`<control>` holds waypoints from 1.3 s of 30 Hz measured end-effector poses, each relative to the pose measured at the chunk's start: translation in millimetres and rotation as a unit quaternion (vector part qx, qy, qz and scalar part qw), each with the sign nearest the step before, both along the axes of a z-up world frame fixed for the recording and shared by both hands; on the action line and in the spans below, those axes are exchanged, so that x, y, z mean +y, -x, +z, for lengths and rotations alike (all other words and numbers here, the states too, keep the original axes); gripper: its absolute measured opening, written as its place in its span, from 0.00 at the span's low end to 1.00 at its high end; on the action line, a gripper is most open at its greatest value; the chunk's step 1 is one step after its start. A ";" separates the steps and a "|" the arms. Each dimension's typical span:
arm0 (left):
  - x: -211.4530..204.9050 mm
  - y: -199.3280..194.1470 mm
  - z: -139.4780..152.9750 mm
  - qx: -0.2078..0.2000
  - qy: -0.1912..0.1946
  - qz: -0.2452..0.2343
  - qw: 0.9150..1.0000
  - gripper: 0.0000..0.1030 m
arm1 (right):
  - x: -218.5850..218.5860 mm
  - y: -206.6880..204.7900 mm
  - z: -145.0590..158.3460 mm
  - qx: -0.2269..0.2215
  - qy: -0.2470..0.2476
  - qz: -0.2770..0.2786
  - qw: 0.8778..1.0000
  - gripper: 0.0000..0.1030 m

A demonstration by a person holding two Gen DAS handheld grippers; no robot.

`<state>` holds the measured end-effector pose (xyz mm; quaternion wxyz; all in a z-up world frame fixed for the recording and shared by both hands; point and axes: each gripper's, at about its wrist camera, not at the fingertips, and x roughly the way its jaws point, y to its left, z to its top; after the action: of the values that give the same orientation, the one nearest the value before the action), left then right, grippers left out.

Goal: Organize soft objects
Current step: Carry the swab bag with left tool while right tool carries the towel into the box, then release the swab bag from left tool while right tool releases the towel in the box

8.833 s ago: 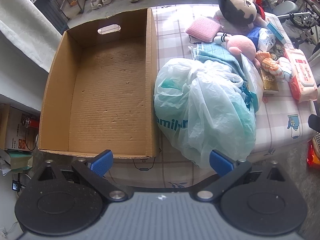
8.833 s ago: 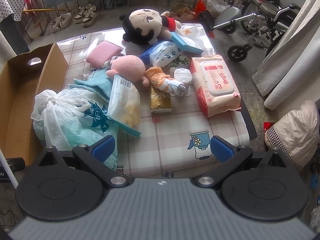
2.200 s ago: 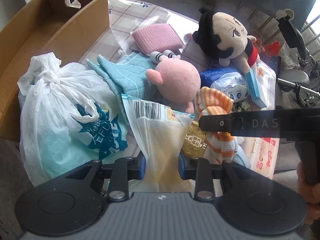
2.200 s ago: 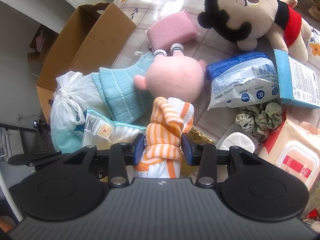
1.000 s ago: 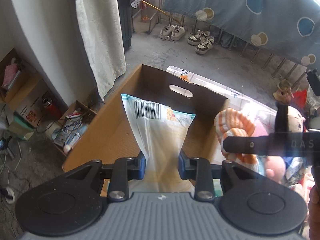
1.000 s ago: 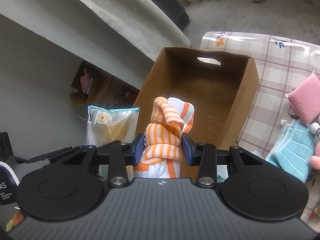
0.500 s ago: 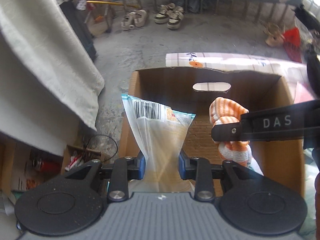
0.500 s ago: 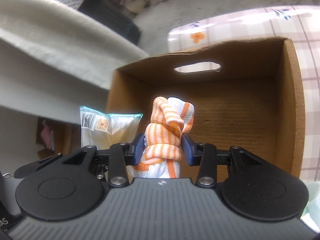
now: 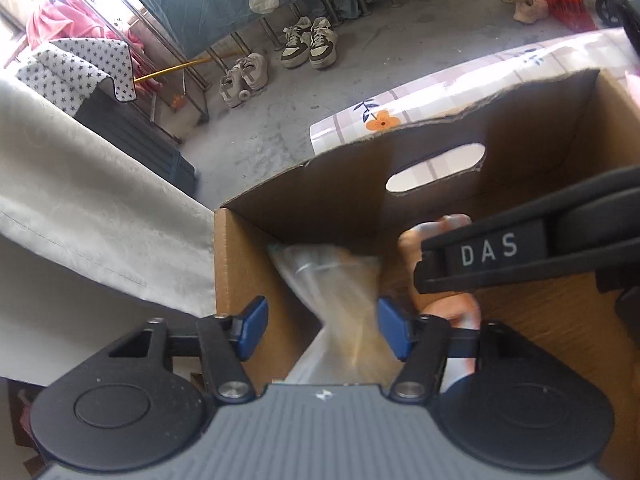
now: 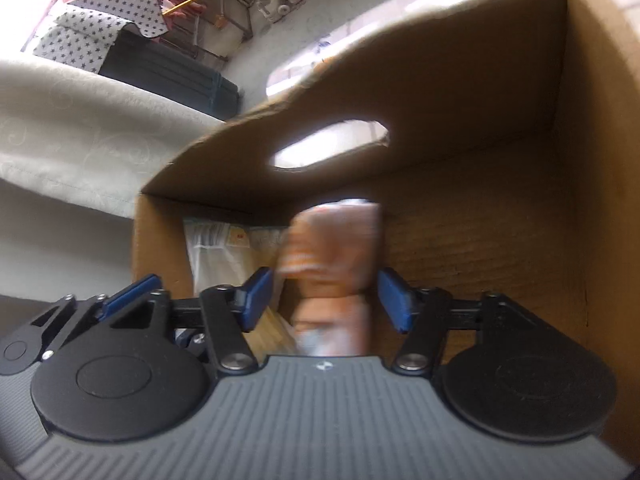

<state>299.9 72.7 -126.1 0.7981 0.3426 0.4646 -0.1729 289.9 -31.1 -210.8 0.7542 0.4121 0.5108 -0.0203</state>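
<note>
Lowered into the cardboard box point(image 9: 560, 312), both tongs point(image 9: 322, 322) point(image 10: 326, 300) are opening, apparently releasing a clear packet point(image 9: 340, 280) and striped cloth point(image 10: 332, 260).

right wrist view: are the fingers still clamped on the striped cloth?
No: the blue fingers stand apart from the striped cloth on both sides, jaws opening, cloth loose over the box.

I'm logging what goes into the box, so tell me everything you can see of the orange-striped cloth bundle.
The orange-striped cloth bundle is a soft roll of orange and white striped fabric, whiter at its lower end. It is motion-blurred, standing roughly upright inside the cardboard box, below the handle cutout. It sits between the opening jaws of the right gripper, whose blue pads stand clear of it on both sides. The clear plastic bag lies just beside it; whether they touch cannot be told.
</note>
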 end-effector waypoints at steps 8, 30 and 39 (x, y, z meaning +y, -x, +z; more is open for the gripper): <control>2.8 1.1 2.1 -0.012 -0.009 0.008 1.000 0.61 | 1.5 -1.6 -20.6 0.025 -0.035 -0.018 0.999 0.54; 45.6 25.2 51.0 0.040 0.093 0.129 0.987 0.74 | -1.8 -12.9 23.9 -0.011 -0.031 -0.006 0.999 0.67; 59.2 56.3 91.9 0.077 0.193 0.148 0.967 0.79 | -50.8 84.7 135.8 -0.086 0.020 0.023 0.996 0.77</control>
<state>243.6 131.9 -34.2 0.8275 0.0957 0.5280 -0.1653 205.2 -81.8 -75.0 0.8037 0.3855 0.4528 0.0221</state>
